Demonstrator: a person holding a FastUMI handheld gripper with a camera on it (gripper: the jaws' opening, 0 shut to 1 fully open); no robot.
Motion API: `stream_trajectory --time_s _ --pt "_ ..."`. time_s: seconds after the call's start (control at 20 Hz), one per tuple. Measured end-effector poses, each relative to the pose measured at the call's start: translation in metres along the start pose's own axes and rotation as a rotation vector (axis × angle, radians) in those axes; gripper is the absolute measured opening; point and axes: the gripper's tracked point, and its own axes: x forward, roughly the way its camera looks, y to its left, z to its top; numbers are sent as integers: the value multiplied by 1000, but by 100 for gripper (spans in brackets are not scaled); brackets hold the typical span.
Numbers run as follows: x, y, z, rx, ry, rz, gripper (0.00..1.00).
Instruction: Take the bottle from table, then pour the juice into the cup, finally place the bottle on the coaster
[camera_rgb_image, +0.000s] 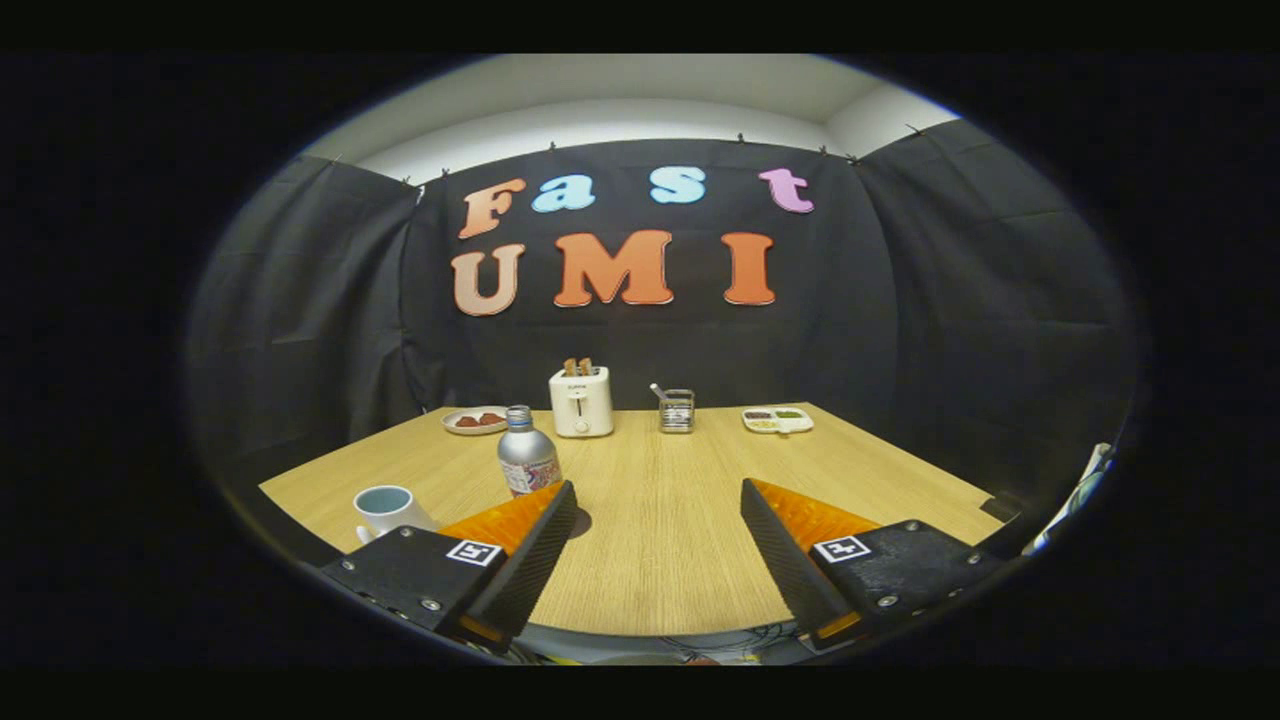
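Gripper (658, 495): nearest item, its two fingers (530, 545) spread wide apart over the near part of the surface, holding nothing, with bare wood showing between them. Surface (660, 540): light wood-grain top carrying all the items below. Cup (385, 508): pale, with a handle, standing upright just beside the outer edge of the left finger, close to the near left edge of the surface. Bottle (526, 452): silvery metal body with a coloured label and a cap on top, standing upright just beyond the tip of the left finger, slightly to that finger's side rather than between the two; whether it touches the fingertip cannot be told. Plate (475, 420): small, round, holding reddish pieces, at the far left, beyond the bottle. Toaster (581, 401): white, with two slices standing in its slots, at the far edge, just right of the plate. Glass holder (677, 410): clear, in a wire frame, with a utensil handle leaning out, near the toaster on its right. Tray (778, 419): white, divided, with small portions in several colours, at the far right, well apart from the bottle.
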Motion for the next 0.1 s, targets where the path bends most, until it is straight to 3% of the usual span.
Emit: stream_trajectory --time_s 0.1 --pt "-2 0 2 -7 -9 5 97"
